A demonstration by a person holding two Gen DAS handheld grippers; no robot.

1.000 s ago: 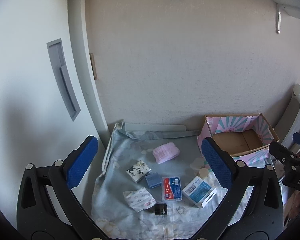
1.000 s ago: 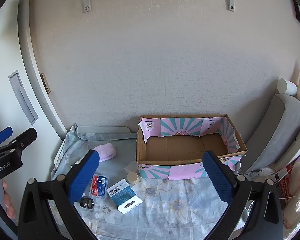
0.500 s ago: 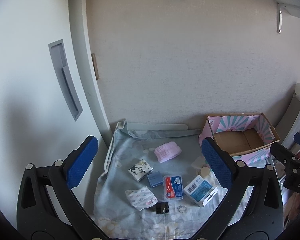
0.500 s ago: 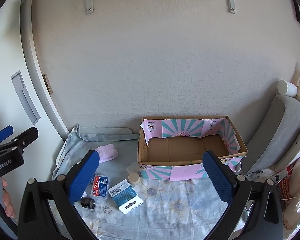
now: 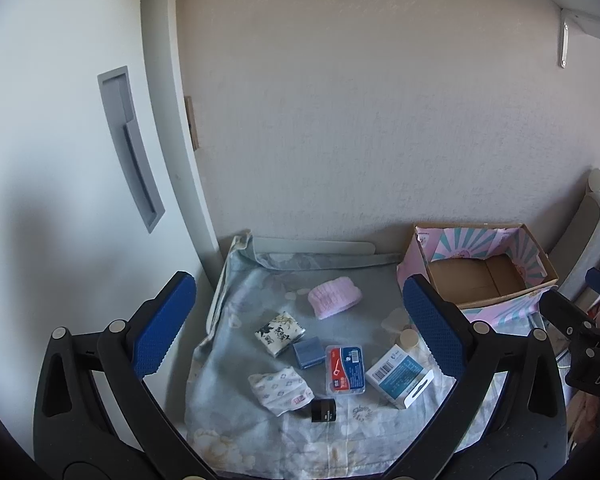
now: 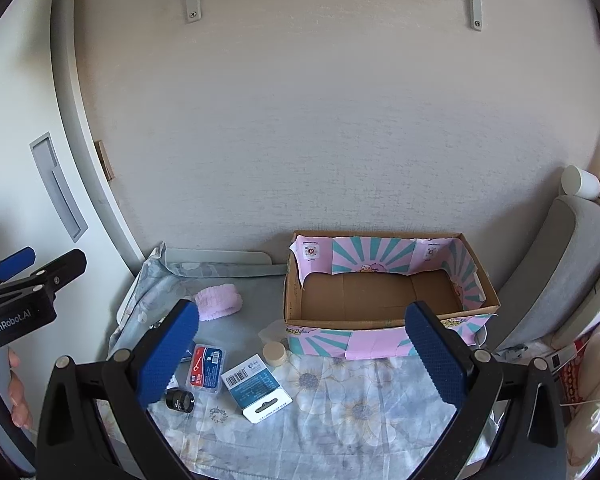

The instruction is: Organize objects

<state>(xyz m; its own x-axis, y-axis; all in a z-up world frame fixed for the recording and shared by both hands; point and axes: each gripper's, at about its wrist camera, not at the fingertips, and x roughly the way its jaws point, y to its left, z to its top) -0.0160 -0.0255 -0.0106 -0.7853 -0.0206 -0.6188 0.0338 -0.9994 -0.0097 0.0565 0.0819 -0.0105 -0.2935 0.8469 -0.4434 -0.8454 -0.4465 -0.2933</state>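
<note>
Eight or so small items point(image 5: 346, 369), one cardboard box point(image 6: 384, 304), both grippers point(image 5: 300, 320) point(image 6: 302, 354) spread wide.

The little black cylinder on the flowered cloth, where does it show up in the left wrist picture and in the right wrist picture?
Left wrist view: the black cylinder lies low in the centre, just below the red and blue case.
Right wrist view: it lies at lower left, beside the right gripper's left blue pad.
Shared landmark: the white and blue carton, to its right in both views.
</note>
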